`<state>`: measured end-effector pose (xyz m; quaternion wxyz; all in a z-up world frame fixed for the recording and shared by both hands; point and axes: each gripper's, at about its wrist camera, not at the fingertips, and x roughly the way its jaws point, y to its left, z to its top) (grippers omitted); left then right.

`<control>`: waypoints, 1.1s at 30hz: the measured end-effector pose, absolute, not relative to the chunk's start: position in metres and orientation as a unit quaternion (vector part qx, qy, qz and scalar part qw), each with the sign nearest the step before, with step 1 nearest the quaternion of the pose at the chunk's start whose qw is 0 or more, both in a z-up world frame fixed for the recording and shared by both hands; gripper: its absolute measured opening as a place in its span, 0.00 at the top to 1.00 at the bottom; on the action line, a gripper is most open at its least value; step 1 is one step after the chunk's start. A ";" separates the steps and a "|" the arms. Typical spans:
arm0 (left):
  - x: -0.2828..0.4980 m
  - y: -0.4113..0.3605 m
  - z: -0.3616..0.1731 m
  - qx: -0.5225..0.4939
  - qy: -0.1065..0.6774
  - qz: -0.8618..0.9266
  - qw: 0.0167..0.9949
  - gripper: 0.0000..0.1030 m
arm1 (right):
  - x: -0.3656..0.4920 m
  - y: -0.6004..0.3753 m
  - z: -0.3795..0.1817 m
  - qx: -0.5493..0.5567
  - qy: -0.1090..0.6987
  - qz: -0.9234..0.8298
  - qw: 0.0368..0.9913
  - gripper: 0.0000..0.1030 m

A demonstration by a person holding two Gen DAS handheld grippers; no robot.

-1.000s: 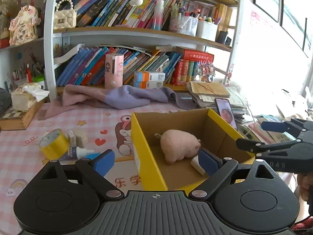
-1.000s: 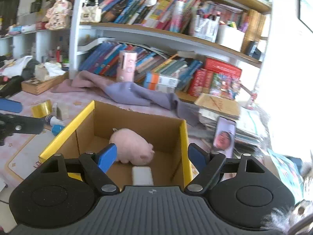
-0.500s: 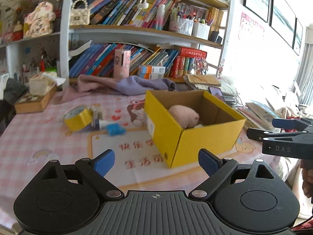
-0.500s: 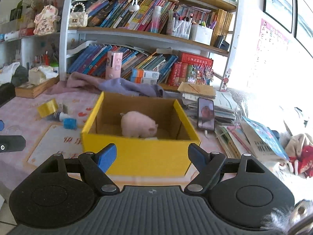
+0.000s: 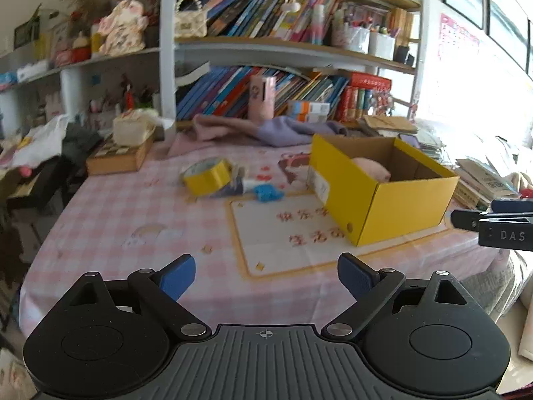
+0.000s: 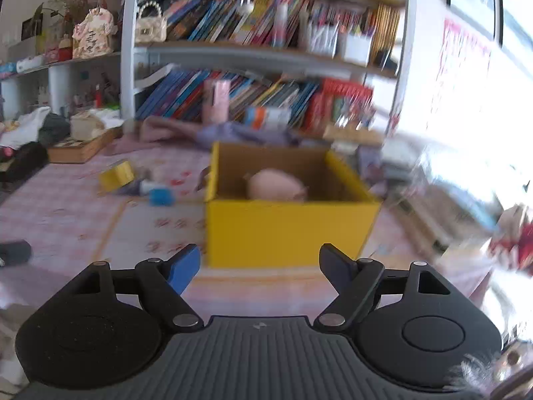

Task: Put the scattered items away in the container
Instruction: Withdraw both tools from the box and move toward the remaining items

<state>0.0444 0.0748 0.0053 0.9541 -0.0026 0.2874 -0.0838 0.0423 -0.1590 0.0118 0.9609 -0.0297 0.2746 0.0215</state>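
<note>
A yellow cardboard box (image 5: 399, 206) (image 6: 286, 230) stands on the pink checked tablecloth, with a pink plush pig (image 5: 371, 168) (image 6: 276, 185) inside. A yellow tape roll (image 5: 208, 175) (image 6: 116, 175), a small white bottle and a blue piece (image 5: 268, 193) (image 6: 161, 196) lie left of the box. My left gripper (image 5: 265, 275) is open and empty, well back near the table's front edge. My right gripper (image 6: 260, 263) is open and empty, in front of the box; it also shows at the right edge of the left wrist view (image 5: 493, 220).
A bookshelf (image 5: 283, 53) full of books lines the back. A purple cloth (image 5: 266, 130), a wooden tray with a tissue box (image 5: 126, 143) and paper stacks (image 5: 479, 180) sit around the table. A printed mat (image 5: 289, 233) lies by the box.
Both grippers have pulled back from over the box toward the table's front edge. The box and the loose items now look farther away. Both stay open.
</note>
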 end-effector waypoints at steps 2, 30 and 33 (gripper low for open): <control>0.039 0.079 0.003 0.001 0.291 -0.076 0.954 0.08 | 0.041 -0.150 0.008 -0.014 0.297 0.041 0.954 0.30; 0.032 0.131 -0.001 -0.012 0.294 -0.017 0.955 0.08 | 0.058 -0.051 0.002 -0.075 0.313 0.178 0.930 0.34; 0.042 0.130 -0.003 -0.010 0.295 -0.022 0.955 0.08 | 0.066 -0.050 0.000 -0.075 0.314 0.175 0.930 0.34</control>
